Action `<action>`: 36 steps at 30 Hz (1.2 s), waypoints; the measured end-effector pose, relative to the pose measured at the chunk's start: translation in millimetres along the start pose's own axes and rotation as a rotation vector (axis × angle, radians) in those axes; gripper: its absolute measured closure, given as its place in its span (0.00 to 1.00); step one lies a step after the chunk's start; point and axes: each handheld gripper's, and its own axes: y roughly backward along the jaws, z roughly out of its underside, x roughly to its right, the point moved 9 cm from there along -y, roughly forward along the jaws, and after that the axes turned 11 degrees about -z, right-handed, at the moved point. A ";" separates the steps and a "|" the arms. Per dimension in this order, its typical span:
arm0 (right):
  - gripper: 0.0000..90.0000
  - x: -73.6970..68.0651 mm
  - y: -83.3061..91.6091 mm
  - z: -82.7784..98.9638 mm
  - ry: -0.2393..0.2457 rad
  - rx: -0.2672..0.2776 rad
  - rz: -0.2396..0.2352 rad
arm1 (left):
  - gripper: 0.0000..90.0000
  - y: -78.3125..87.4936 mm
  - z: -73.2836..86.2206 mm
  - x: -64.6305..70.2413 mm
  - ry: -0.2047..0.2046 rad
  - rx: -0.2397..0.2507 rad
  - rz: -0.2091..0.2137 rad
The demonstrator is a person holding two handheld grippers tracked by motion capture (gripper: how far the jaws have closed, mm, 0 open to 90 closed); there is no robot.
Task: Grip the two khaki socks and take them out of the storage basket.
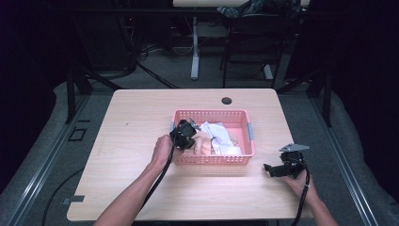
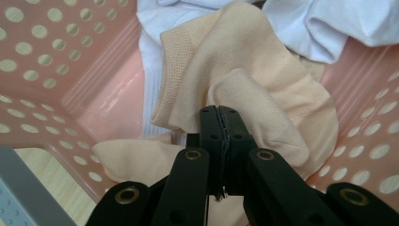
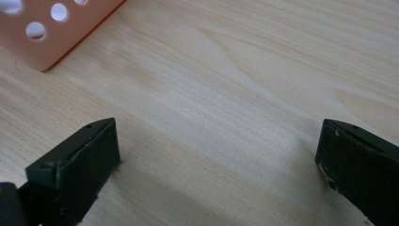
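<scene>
Pink perforated basket [image 1: 212, 160]: stands mid-bench [image 1: 141, 122], long axis running left to right, holding peach socks [image 2: 263, 99] and white cloth [image 2: 329, 23].
Left tongs [image 2: 220, 113]: reach over the basket's left end, tips angled down into it, jaws clenched together against a fold of peach sock; whether cloth is pinched between them, cannot tell. Left forearm slants up from the bench's near edge.
Right tongs [image 3: 216, 160]: rest low on bare bench to the right of the basket, pointing left towards it, jaws released wide, nothing between them.
</scene>
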 end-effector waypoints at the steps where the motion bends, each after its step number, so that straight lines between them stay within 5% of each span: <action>1: 0.00 0.0 0.0 0.0 0.000 0.000 0.000 | 0.99 1.1 -0.4 -0.3 0.005 0.007 0.001; 15: 0.00 0.0 0.0 0.0 0.000 0.000 0.000 | 1.00 35.8 -13.1 -12.0 0.016 0.068 0.025; 36: 0.00 -0.1 0.0 0.0 0.000 0.000 0.000 | 1.00 79.6 -28.6 -40.9 0.066 0.070 0.091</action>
